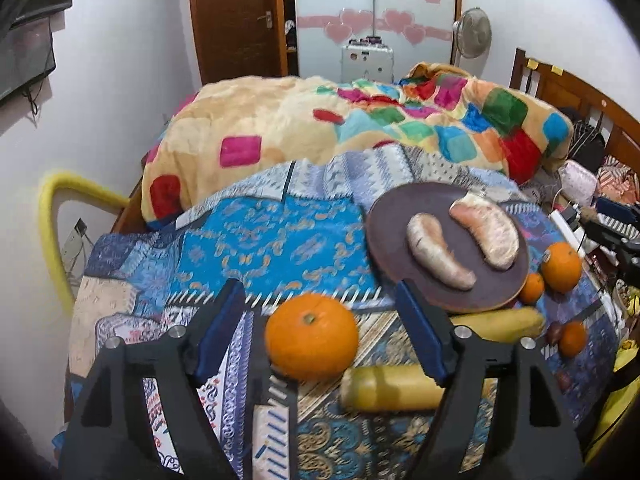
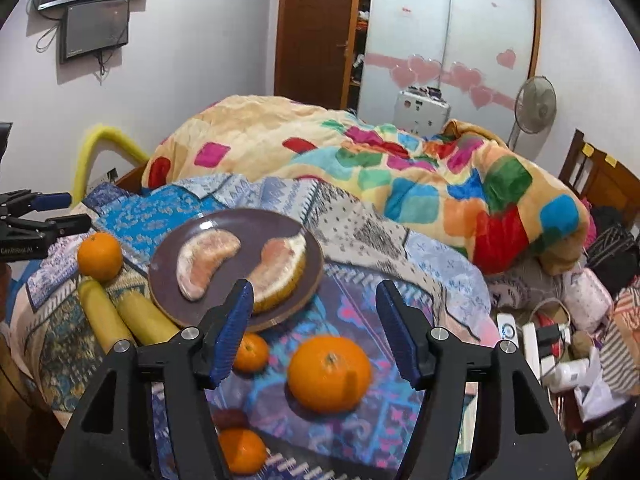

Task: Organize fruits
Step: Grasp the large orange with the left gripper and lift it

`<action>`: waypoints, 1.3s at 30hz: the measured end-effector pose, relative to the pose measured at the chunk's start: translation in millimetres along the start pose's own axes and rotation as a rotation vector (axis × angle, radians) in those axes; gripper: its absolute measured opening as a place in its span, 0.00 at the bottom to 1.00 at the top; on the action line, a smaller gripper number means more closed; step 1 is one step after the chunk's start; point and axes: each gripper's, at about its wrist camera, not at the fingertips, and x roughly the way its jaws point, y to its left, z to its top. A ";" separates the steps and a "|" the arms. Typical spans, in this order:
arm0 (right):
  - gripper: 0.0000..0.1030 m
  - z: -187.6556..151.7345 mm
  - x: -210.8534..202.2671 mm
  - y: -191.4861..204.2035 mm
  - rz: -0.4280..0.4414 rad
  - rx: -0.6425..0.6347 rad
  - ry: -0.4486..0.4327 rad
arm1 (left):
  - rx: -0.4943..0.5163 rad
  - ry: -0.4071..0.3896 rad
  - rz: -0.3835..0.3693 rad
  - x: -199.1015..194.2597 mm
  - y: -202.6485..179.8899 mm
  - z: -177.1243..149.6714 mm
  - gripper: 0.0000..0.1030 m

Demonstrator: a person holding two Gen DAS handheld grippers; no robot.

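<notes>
Both tools are spread wide, the left tool [image 1: 320, 332] around an orange [image 1: 311, 336] by the bed's near edge and the right tool [image 2: 316, 332] over another orange [image 2: 329, 374] beside the plate [image 2: 168, 264], so either could roll off the lumpy bedspread [image 1: 240, 236] if nudged.

A dark round plate [image 2: 200, 227] lies on the patterned bedspread, holding two peeled pomelo segments [image 2: 208, 265] side by side (pale pink, curved). Two yellow bananas [image 2: 120, 320] lie just left of it, a large orange [image 2: 99, 257] beside them. Another large orange [image 2: 330, 374], two small oranges [image 2: 252, 352] and a dark reddish fruit [image 2: 230, 418] lie nearer.
</notes>
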 end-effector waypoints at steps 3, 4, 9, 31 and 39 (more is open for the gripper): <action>0.62 -14.1 3.7 -8.2 -0.012 0.019 0.030 | 0.006 0.030 0.005 9.0 2.8 -7.8 0.77; 0.64 -18.6 6.5 -10.8 -0.008 0.027 0.044 | 0.008 0.043 -0.001 12.6 3.2 -10.6 0.78; 0.64 -36.8 16.9 -20.2 -0.007 0.052 0.097 | 0.035 0.058 0.006 22.6 1.1 -21.4 0.84; 0.61 -52.6 47.5 -14.6 0.020 0.057 0.179 | -0.002 0.107 -0.010 61.6 6.4 -28.9 0.70; 0.60 -51.2 46.6 -13.4 0.020 0.055 0.171 | -0.025 0.112 -0.035 60.1 10.2 -27.4 0.67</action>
